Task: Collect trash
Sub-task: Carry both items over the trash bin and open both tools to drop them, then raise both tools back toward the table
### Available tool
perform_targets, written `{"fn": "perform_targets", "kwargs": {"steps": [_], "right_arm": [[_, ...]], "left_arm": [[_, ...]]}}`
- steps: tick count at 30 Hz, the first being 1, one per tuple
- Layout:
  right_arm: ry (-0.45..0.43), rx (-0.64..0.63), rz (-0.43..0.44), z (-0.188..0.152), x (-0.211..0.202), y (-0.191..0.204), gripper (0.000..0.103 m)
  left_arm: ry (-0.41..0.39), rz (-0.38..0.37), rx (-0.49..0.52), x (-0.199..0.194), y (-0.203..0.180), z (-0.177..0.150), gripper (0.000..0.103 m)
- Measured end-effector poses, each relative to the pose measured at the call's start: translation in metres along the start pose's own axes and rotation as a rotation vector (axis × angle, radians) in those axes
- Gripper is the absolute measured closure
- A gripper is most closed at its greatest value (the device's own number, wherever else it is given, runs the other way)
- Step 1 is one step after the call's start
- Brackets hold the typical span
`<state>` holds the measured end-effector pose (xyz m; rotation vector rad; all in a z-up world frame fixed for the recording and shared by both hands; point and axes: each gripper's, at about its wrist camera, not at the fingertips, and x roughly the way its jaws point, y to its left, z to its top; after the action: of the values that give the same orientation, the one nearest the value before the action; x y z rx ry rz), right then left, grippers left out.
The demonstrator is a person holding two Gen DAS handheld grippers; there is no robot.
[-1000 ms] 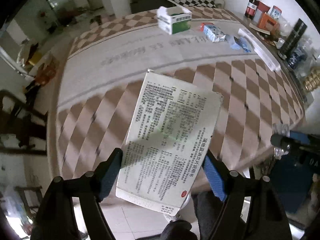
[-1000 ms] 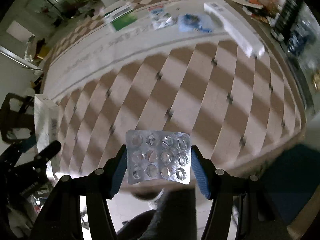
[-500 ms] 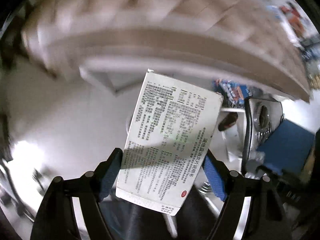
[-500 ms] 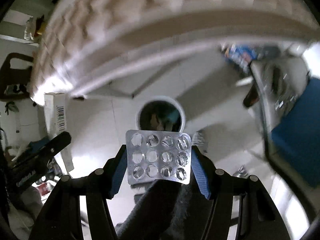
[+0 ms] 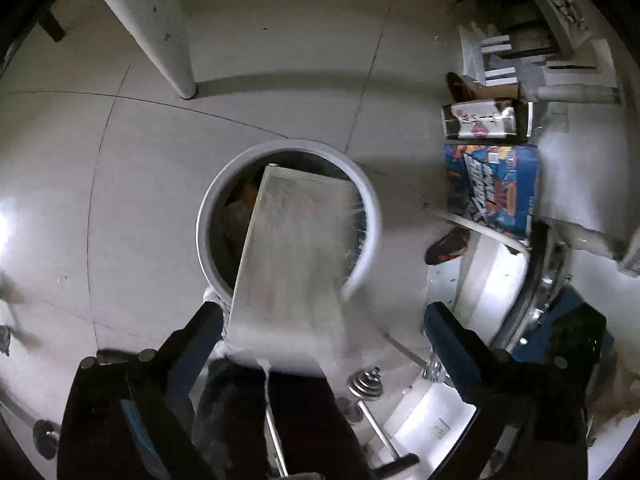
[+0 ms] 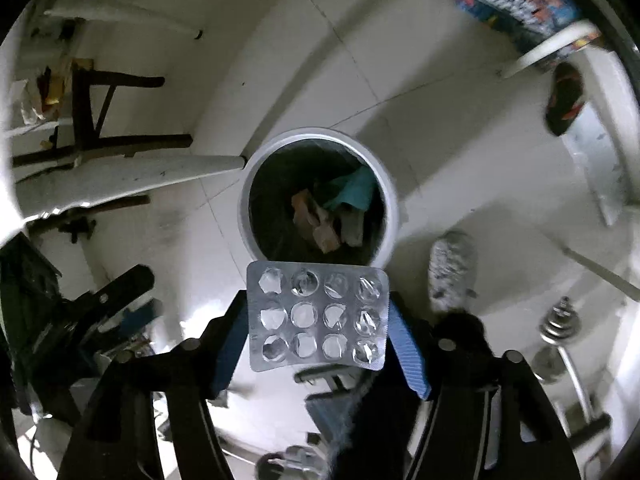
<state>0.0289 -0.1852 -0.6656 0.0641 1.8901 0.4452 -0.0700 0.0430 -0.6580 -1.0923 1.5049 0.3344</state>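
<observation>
My left gripper (image 5: 320,320) points steeply down at the white trash bin (image 5: 370,216) on the tiled floor (image 5: 140,184), and its jaws are opening. The flat medicine box (image 5: 292,264) lies between my blue fingers (image 5: 200,332) with a clear gap to the right one, so I no longer clamp it. It is motion-blurred. Its long axis runs away from me, the far short edge tipped over the bin's mouth and leaning slightly right, the near edge down by my left finger.

My right gripper (image 6: 318,328) also aims down, with the bin (image 6: 394,204) just beyond it. Its jaws are opening too. The empty blister pack (image 6: 318,316) sits flat-faced between my fingers (image 6: 404,344), its longer side running across from finger to finger. Whether the pads touch its edges I cannot tell. Crumpled trash (image 6: 324,220) lies inside the bin.
</observation>
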Motion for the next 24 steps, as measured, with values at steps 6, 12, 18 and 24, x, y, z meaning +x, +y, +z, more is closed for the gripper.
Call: {"fn": "perform_targets", "kwargs": {"steps": [6, 12, 18, 24], "right_arm": [[0.028, -0.056, 0.038, 0.029, 0.07, -0.004, 0.01], [0.018, -0.135, -0.07, 0.025, 0.074, 0.005, 0.001], [-0.013, -0.264, -0.251, 0.007, 0.054, 0.024, 0.001], [-0.059, -0.32, -0.358, -0.012, 0.015, 0.041, 0.001]], "left_arm": [[-0.052, 0.115, 0.008, 0.011, 0.014, -0.004, 0.0], [-0.18, 0.353, 0.1, -0.012, 0.011, -0.019, 0.0], [-0.2, 0.433, 0.169, -0.034, -0.003, -0.033, 0.0], [-0.192, 0.448, 0.185, -0.058, -0.016, -0.051, 0.0]]}}
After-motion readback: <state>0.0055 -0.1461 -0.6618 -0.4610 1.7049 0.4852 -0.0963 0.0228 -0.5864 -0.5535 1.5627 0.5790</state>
